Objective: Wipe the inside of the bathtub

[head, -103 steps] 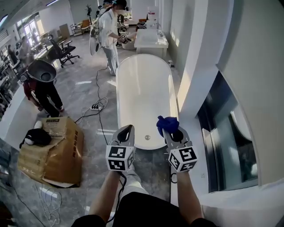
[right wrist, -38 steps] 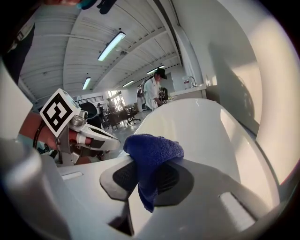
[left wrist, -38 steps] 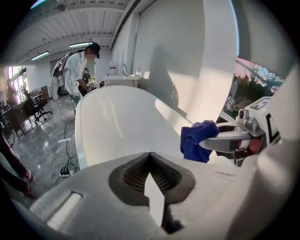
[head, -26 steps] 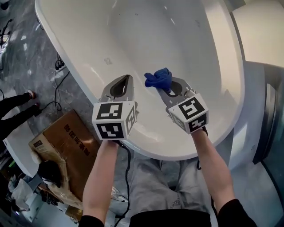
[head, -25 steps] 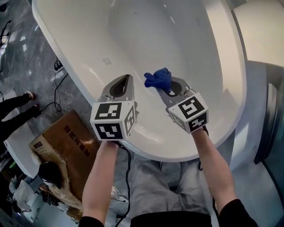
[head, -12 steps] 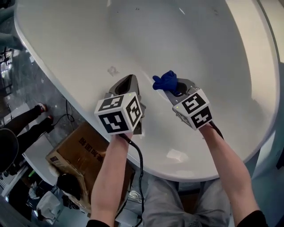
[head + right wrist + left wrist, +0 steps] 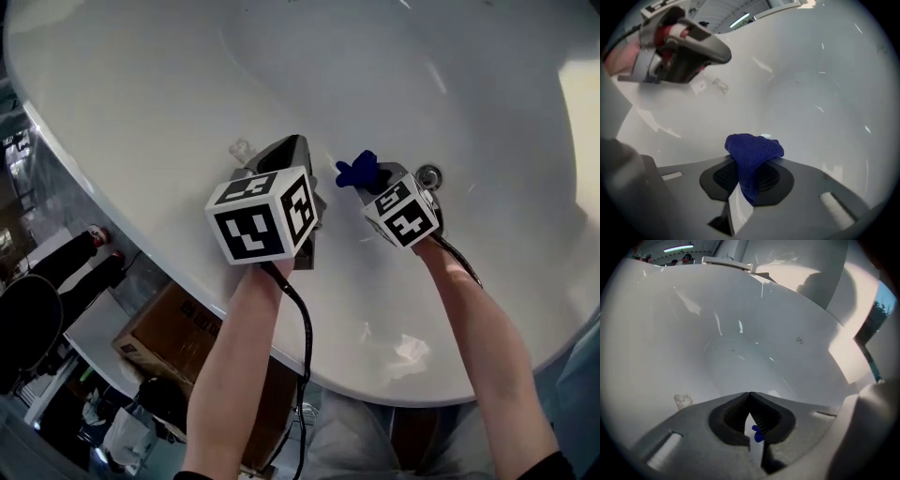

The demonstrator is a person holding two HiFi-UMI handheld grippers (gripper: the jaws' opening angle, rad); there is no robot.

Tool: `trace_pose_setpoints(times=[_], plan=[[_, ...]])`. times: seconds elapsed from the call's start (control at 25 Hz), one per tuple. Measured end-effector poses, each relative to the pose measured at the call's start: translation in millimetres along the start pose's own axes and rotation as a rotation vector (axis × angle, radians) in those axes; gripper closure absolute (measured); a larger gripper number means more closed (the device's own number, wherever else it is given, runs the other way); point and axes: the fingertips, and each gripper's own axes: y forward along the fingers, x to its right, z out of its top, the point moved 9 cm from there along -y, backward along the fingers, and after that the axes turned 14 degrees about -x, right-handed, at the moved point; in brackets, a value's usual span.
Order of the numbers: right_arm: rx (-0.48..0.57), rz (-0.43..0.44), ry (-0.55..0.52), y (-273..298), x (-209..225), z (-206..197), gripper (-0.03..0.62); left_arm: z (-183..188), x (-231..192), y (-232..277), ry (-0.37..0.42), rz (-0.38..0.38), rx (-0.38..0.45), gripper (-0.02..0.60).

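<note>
The blue cloth (image 7: 358, 171), clamped in the closed fingers of the right gripper (image 7: 369, 178) near the drain (image 7: 428, 175) of the bathtub (image 7: 141, 103), is best pressed flat to the inner wall and drawn in overlapping strokes, while the left gripper (image 7: 291, 146) is kept clear, its fingers closed on nothing.

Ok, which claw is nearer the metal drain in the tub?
Right. The right claw, shut on the blue cloth, sits just left of the drain in the head view. The left claw, shut and empty, is farther left, beyond the right one.
</note>
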Motion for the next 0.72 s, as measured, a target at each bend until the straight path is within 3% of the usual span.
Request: trace_pose_setpoints(times=[0.2, 0.4, 0.72], plan=[[-0.047, 0.046, 0.081, 40.5, 9.3, -12.2, 0.526, 1.7, 1.7, 3.2, -0.033, -0.027, 0.007, 0.578], [-0.086, 0.051, 0.06, 56.3, 4.3, -10.1, 0.526, 0.9, 0.4, 4.9, -0.078, -0.053, -0.005, 0.578], [-0.119, 0.114, 0.094, 65.0, -2.7, -12.9, 0.526, -2.6, 3.9, 8.0, -0.041, -0.04, -0.041, 0.578]])
